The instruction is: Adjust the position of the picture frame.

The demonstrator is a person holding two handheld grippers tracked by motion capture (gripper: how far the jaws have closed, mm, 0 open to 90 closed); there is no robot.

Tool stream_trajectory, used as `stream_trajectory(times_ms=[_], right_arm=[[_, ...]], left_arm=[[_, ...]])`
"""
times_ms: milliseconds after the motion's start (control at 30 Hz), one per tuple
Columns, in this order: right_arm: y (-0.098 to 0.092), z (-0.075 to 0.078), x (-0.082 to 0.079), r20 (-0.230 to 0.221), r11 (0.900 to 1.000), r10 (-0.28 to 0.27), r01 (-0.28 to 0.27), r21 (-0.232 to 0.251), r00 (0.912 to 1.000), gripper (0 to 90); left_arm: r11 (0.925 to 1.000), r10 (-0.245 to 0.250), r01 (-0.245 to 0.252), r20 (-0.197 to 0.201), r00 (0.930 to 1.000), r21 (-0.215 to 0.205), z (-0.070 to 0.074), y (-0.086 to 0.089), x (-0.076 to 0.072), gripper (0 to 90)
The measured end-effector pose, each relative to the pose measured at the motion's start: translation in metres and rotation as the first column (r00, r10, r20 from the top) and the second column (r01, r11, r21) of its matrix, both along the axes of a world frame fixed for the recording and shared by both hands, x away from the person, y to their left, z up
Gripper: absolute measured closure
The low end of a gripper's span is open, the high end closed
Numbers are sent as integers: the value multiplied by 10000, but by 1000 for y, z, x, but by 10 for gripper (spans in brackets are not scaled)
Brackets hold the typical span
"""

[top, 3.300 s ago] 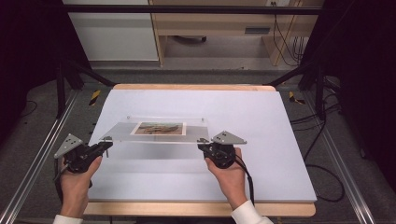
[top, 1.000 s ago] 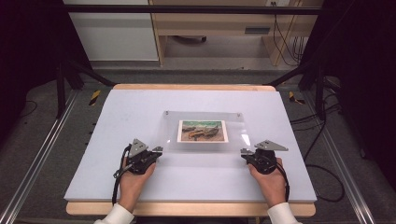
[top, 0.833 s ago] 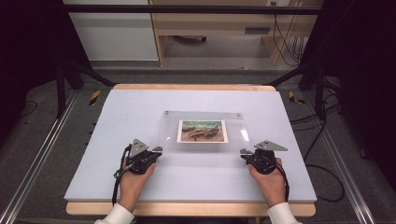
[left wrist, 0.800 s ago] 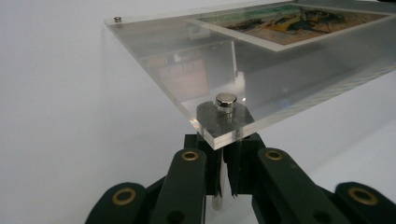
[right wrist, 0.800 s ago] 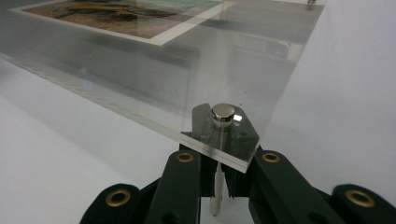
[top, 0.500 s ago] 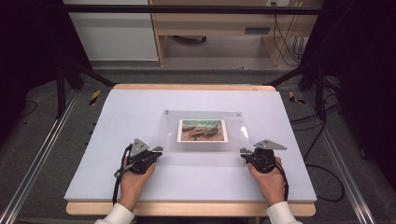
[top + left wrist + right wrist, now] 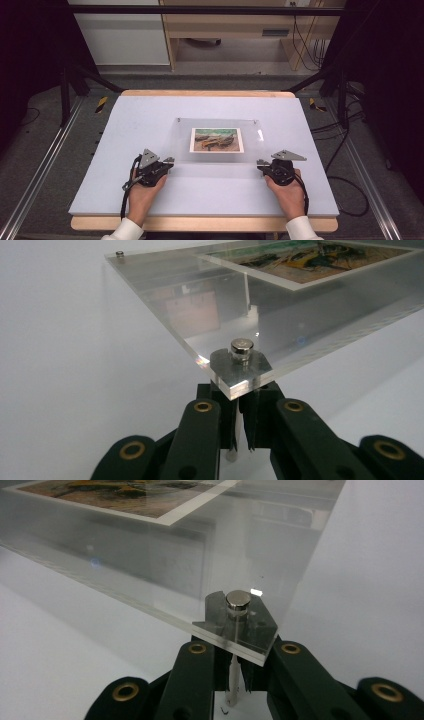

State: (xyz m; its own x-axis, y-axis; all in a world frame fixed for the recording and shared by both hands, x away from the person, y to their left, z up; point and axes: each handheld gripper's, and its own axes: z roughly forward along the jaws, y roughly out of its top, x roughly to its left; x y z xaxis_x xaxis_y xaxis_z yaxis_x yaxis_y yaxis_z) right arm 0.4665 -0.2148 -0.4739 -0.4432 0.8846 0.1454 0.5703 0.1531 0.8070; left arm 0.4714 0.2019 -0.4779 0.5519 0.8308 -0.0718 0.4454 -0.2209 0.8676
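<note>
A clear acrylic picture frame (image 7: 255, 150) holds a landscape print (image 7: 217, 140) and lies level near the middle of the white table (image 7: 150, 115). My left gripper (image 7: 167, 162) is at its near left corner and my right gripper (image 7: 260, 164) at its near right corner. In the left gripper view the jaws (image 7: 243, 405) are shut on a thin post (image 7: 230, 455) under the corner, below a metal stud (image 7: 241, 349). In the right gripper view the jaws (image 7: 235, 652) are likewise shut on a thin post (image 7: 230, 680) beneath a stud (image 7: 238, 599). The plate sits slightly above the table.
The table has a wooden edge (image 7: 200, 223) at the front, and metal rails (image 7: 45, 165) run along both sides. Cables (image 7: 345, 165) lie on the floor at the right. A wooden bench (image 7: 235, 30) stands beyond the far edge.
Since the earliest frame both grippers and the frame have shifted right and nearer, and the frame now lies level. Over the last second nothing has visibly moved.
</note>
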Motion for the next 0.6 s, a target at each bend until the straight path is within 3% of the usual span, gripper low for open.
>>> stream_trajectory(times_ms=[167, 267, 433, 600], right_arm=[[-3, 1, -2, -63, 9998, 160, -160, 70, 9999, 708], [-8, 6, -8, -4, 9999, 93, -93, 122, 10000, 529], [-12, 9, -14, -88, 9998, 186, -186, -47, 9998, 308], [-9, 13, -18, -115, 9995, 291, -290, 78, 9995, 186]], left_arm=[[10000, 51, -52, -205, 9998, -17, 3, 7, 2, 648], [9997, -200, 193, -597, 9980, -131, 3, 17, 4, 488], [9983, -557, 545, -696, 9960, -191, 8, 22, 4, 317], [9947, -1025, 1014, -676, 9924, -184, 11, 24, 3, 193]])
